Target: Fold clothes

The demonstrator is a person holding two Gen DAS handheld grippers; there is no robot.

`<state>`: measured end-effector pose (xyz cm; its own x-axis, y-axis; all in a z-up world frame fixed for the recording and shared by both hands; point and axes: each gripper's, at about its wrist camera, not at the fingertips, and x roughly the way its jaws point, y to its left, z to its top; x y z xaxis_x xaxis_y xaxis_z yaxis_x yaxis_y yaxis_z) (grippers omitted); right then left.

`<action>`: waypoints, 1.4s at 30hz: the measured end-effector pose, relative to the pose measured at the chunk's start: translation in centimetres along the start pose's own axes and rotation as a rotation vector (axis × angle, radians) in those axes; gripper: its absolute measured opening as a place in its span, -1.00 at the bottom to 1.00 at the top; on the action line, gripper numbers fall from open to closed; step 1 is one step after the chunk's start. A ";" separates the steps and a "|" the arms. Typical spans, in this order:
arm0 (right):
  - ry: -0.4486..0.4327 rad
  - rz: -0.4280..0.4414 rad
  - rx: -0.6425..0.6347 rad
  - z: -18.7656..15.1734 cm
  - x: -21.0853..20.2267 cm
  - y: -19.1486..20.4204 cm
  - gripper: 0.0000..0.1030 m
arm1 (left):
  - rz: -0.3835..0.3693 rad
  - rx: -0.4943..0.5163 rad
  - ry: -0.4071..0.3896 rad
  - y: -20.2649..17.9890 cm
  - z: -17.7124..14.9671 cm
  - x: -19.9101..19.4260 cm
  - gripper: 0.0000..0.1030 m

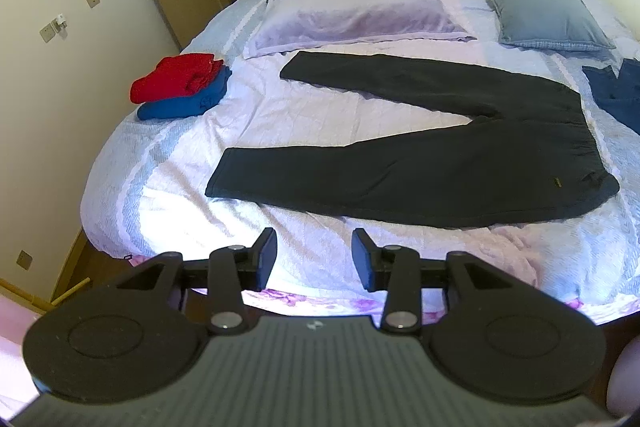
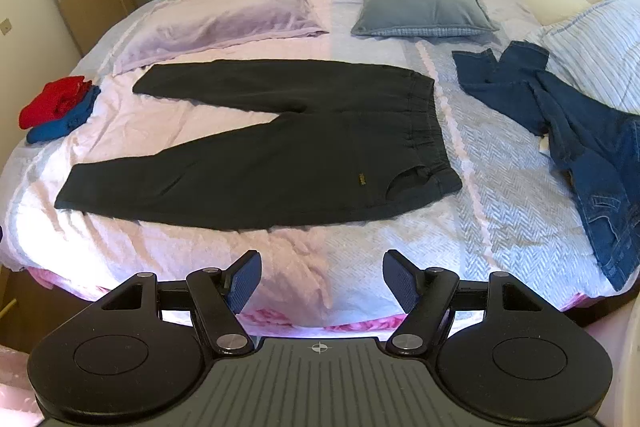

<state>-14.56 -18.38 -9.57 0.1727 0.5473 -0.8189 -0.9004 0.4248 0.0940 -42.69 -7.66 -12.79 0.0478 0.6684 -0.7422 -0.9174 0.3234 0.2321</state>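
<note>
1. Right claw (image 2: 320,281): jaws spread wide, empty, held above the near edge of the bed (image 2: 500,187).
2. Black trousers (image 2: 280,155): laid flat mid-bed, legs splayed toward the left, waistband to the right.
3. Blue jeans (image 2: 576,131): crumpled at the right side, unfolded.
4. Folded red garment (image 2: 52,99) stacked on a folded blue garment (image 2: 64,127), far left.
5. Lilac pillow (image 2: 224,19) and grey pillow (image 2: 420,3) lie beyond the trousers.
</note>
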 end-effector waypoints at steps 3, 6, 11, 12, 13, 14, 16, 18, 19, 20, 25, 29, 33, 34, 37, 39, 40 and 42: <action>0.008 -0.012 0.004 0.5 0.6 -0.1 0.37 | -0.016 0.004 0.004 -0.3 0.8 1.0 -0.28; 0.016 -0.024 0.009 1.1 1.3 -0.2 0.37 | -0.031 0.009 0.010 -0.8 1.7 2.2 -0.28; 0.036 -0.049 0.026 3.0 3.4 -0.5 0.37 | -0.052 0.010 0.020 -1.4 4.1 5.2 -0.28; 0.041 -0.054 0.030 3.5 4.0 -0.5 0.37 | -0.057 0.009 0.022 -1.4 4.7 5.9 -0.28; 0.045 -0.059 0.035 4.1 4.5 -0.5 0.37 | -0.062 0.007 0.023 -1.4 5.6 6.9 -0.28; 0.050 -0.064 0.040 4.7 5.1 -0.6 0.37 | -0.067 0.006 0.023 -1.4 6.4 7.8 -0.28; 0.053 -0.076 0.057 6.1 6.3 -0.6 0.37 | -0.079 0.004 0.020 -1.4 8.1 9.5 -0.28; 0.049 -0.089 0.081 7.7 7.4 -0.7 0.37 | -0.095 0.008 0.020 -1.2 10.2 11.7 -0.28; 0.047 -0.096 0.095 8.6 8.0 -0.7 0.37 | -0.102 0.010 0.020 -1.1 11.2 12.6 -0.28; 0.046 -0.102 0.109 9.5 8.6 -0.8 0.37 | -0.112 0.015 0.019 -1.0 12.3 13.5 -0.28; 0.041 -0.148 0.197 14.0 11.6 -0.7 0.37 | -0.159 0.067 0.030 -0.6 17.7 18.6 -0.28; 0.059 -0.185 0.284 16.7 14.0 -0.5 0.37 | -0.195 0.097 0.030 -0.2 21.7 22.7 -0.28; 0.075 -0.220 0.326 18.2 16.4 0.2 0.37 | -0.238 0.124 0.020 0.0 24.3 26.8 -0.29; 0.080 -0.229 0.333 18.5 17.0 0.4 0.37 | -0.249 0.128 0.022 0.0 24.7 27.8 -0.29; 0.120 -0.240 0.350 18.9 19.3 0.9 0.37 | -0.278 0.139 0.030 0.1 25.8 30.7 -0.31; 0.144 -0.236 0.354 19.1 20.8 1.0 0.37 | -0.295 0.148 0.038 0.1 26.2 32.6 -0.31; 0.154 -0.233 0.351 19.2 21.6 1.0 0.37 | -0.304 0.158 0.041 0.0 26.3 33.5 -0.31; 0.168 -0.223 0.338 19.8 23.6 0.6 0.37 | -0.323 0.177 0.049 -0.2 26.5 35.6 -0.31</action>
<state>-3.13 9.06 -17.61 0.2557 0.3029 -0.9181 -0.6621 0.7468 0.0620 -30.29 33.81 -22.55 0.3009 0.4812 -0.8233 -0.7755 0.6259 0.0824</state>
